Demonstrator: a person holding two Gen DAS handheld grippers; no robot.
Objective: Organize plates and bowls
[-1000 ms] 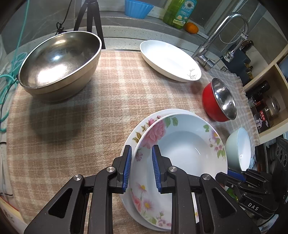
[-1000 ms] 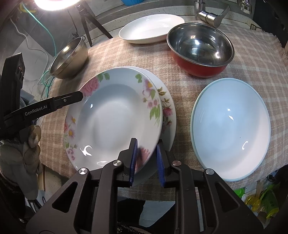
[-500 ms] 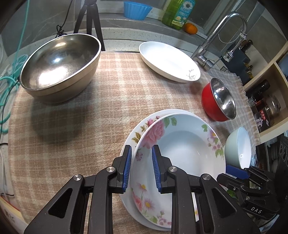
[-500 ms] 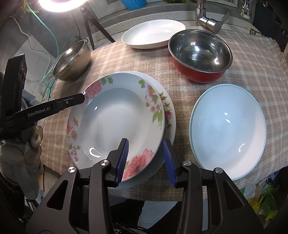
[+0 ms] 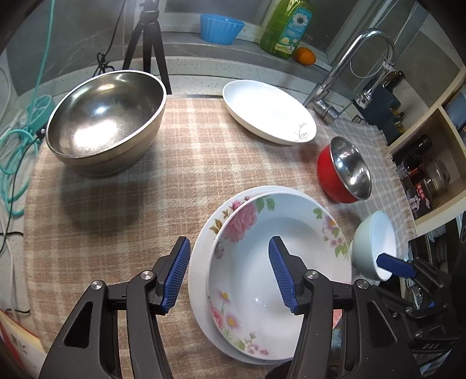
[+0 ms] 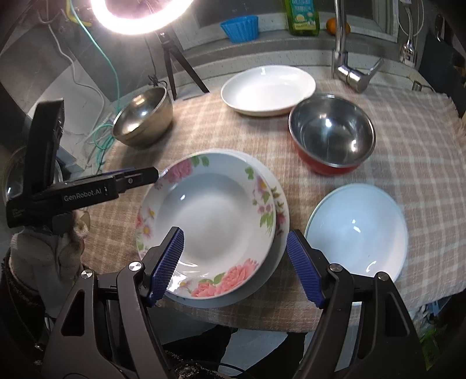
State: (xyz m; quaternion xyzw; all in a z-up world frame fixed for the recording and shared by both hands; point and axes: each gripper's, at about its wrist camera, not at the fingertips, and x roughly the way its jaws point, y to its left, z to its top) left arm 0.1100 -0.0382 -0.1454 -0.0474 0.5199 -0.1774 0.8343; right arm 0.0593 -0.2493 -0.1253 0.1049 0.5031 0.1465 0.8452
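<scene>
A home kitchen: a chrome faucet (image 5: 349, 75) behind the counter, a dish-soap bottle (image 5: 287, 24) on the ledge.

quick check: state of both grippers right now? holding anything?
Left gripper: jaws opening, straddling the floral plate rim, pads off it, holding nothing.
Right gripper: jaws opening, pads clear of the same plate, holding nothing.

The lower floral plate (image 6: 281, 204) lies mostly hidden under the upper one (image 6: 209, 215); the table's near edge hides behind gripper arms.
</scene>
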